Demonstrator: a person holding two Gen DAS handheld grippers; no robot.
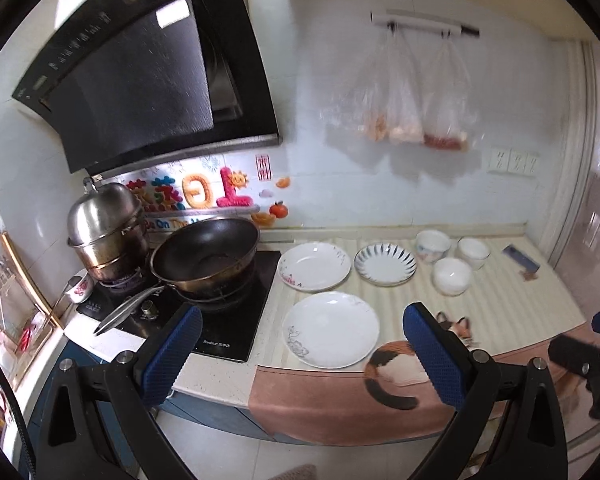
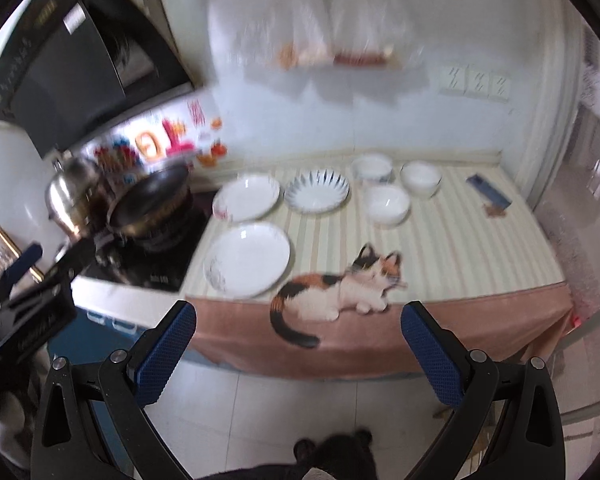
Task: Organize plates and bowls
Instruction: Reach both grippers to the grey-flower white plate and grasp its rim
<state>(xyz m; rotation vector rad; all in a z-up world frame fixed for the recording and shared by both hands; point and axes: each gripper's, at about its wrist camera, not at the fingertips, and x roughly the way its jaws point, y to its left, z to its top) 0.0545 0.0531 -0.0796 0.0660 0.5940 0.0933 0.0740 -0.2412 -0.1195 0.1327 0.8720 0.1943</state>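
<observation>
Plates (image 1: 331,329) and bowls (image 1: 452,275) separate (fingers (image 1: 434,354) spread).

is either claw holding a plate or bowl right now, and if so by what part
Nothing is held. The left claw and right claw are both open and empty, short of the counter; the plates and bowls sit untouched on the cloth.

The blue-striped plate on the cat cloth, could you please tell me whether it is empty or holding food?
Empty: the blue-striped plate shows a bare white centre in both views.
</observation>
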